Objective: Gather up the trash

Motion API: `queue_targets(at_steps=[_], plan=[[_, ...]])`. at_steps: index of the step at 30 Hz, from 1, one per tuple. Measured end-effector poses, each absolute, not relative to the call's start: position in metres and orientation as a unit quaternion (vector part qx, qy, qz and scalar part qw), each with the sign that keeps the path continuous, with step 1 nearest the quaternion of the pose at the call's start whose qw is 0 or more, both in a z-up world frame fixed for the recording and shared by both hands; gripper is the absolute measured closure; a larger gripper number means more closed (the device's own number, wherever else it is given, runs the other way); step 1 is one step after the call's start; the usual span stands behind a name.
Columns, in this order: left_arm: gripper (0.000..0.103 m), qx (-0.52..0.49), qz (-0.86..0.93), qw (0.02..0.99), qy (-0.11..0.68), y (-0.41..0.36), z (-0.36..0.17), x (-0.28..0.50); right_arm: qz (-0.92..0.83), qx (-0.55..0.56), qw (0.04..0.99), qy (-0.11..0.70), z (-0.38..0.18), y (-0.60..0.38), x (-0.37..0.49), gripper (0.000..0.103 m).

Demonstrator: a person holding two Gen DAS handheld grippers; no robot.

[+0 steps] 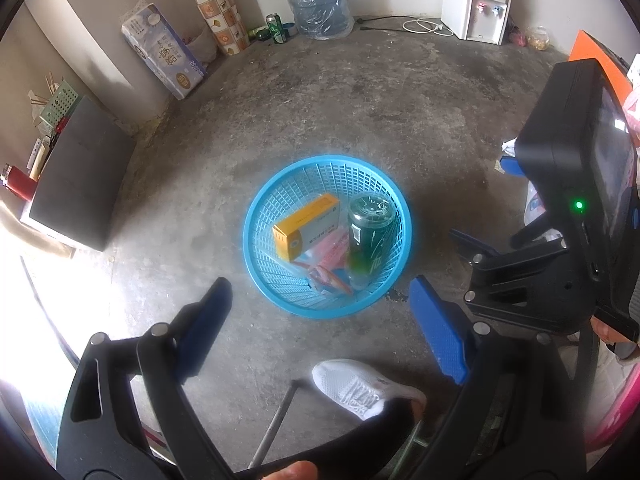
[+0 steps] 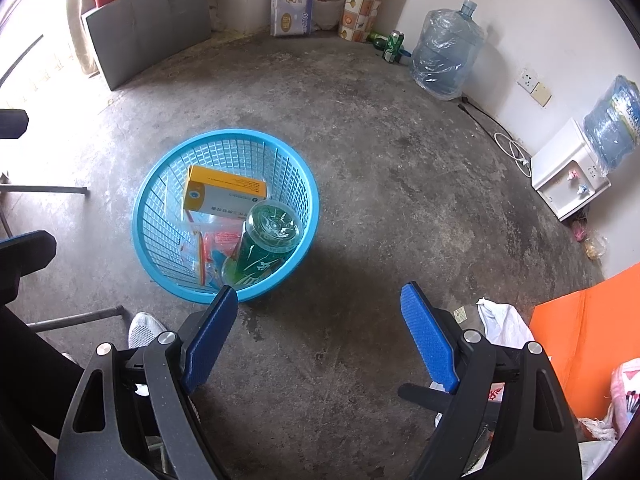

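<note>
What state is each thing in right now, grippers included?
Left gripper: open, holding nothing.
Right gripper: open, holding nothing.
Blue basket: upright on the floor, holding trash.
Yellow box: in the basket, tilted.
Green bottle: in the basket, base up, leaning.
Plastic wrappers: at the basket's bottom.
Green can: standing by the wall, not collected.
</note>
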State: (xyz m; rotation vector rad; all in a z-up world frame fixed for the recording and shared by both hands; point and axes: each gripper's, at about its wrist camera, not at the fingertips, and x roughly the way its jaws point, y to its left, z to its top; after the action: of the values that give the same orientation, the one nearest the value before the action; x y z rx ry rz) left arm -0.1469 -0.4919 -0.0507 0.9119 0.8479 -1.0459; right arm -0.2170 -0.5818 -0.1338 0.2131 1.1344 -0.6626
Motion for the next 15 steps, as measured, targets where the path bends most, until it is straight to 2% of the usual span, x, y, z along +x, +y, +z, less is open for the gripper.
queue_targets(at_steps=[15], plan=[[0.017, 0.399, -0.471, 0.684, 0.39, -0.4917, -0.0508, -0.1425, -0.316, 0.11, 0.78, 0.53, -0.1401, -0.5871, -0.2182, 0.022]])
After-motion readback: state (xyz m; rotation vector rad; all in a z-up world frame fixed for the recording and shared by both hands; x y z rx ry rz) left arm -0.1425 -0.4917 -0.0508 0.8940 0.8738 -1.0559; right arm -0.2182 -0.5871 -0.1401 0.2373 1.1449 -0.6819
